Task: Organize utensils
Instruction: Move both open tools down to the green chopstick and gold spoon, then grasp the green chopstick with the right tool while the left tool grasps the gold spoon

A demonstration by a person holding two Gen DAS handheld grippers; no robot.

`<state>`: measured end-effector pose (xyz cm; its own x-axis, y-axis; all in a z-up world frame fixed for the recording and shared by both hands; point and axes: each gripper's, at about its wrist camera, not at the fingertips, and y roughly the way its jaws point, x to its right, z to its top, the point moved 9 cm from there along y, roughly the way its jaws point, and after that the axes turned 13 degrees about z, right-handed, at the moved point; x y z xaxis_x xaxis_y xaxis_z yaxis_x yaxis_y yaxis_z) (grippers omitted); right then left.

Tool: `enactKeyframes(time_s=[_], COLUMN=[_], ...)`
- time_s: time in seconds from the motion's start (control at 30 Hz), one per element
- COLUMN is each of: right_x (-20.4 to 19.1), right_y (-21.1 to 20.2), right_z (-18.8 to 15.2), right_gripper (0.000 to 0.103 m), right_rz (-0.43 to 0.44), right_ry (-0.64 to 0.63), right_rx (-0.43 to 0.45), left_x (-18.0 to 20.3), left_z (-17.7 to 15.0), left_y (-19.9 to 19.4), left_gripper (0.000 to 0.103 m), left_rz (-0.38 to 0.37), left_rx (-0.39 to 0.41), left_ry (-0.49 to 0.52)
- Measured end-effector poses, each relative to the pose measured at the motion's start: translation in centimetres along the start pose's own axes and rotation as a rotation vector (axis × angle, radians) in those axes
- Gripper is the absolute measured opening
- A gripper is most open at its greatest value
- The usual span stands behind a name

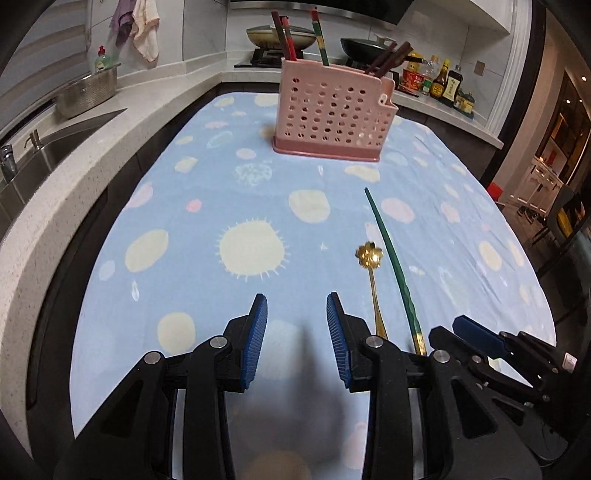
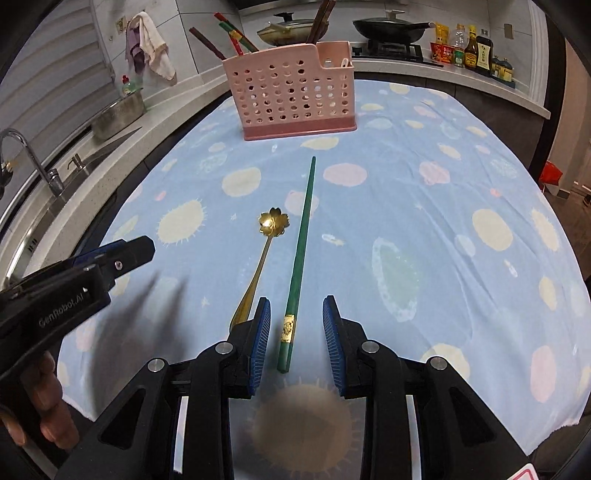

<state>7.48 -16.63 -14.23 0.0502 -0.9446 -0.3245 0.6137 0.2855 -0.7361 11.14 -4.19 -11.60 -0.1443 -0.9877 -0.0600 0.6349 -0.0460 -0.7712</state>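
Note:
A green chopstick (image 2: 301, 254) and a gold flower-shaped spoon (image 2: 267, 236) lie side by side on the blue spotted cloth (image 2: 424, 221). A pink perforated utensil holder (image 2: 291, 96) stands at the far end with several chopsticks in it. My right gripper (image 2: 296, 325) is open, its fingers on either side of the chopstick's gold-banded near end, just above the cloth. My left gripper (image 1: 296, 321) is open and empty, to the left of the spoon (image 1: 371, 273) and chopstick (image 1: 391, 258). The holder also shows in the left wrist view (image 1: 332, 114).
A counter with a sink (image 1: 44, 155) and a steel colander (image 1: 88, 92) runs along the left. A stove with pans (image 2: 388, 31) and sauce bottles (image 2: 469, 46) is at the back. The left gripper's body (image 2: 74, 280) shows at the left of the right wrist view.

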Motion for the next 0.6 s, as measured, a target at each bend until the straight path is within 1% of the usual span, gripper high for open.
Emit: enactKeyframes(time_s=[0.2,0.23,0.4,0.5,0.6], right_x=[0.0,0.0,0.0,-0.1,0.1], right_y=[0.8,1.0,1.7,1.8,1.8], right_z=[-0.8,-0.9,-1.6,-1.6,-1.6], right_gripper=[0.024,0.021,0.018,0.016,0.012], right_rz=[0.001,0.001,0.001,-0.004,-0.012], right_ry=[-0.001,-0.001,-0.005,-0.013,-0.016], right_rx=[-0.02,-0.025,-0.045,-0.044,-0.041], left_x=[0.9,0.9,0.9,1.1,1.3], left_z=[-2.3,-2.5,-2.8,-3.0,-3.1], left_y=[0.3,0.4,0.5,0.6,0.6], left_gripper=[0.032,0.032,0.032,0.032,0.032], left_rz=[-0.009,-0.01,-0.014,-0.017,-0.023], left_rx=[-0.037,-0.043,-0.054,-0.057,-0.061], left_ry=[0.032,0.03,0.033,0.037,0.041])
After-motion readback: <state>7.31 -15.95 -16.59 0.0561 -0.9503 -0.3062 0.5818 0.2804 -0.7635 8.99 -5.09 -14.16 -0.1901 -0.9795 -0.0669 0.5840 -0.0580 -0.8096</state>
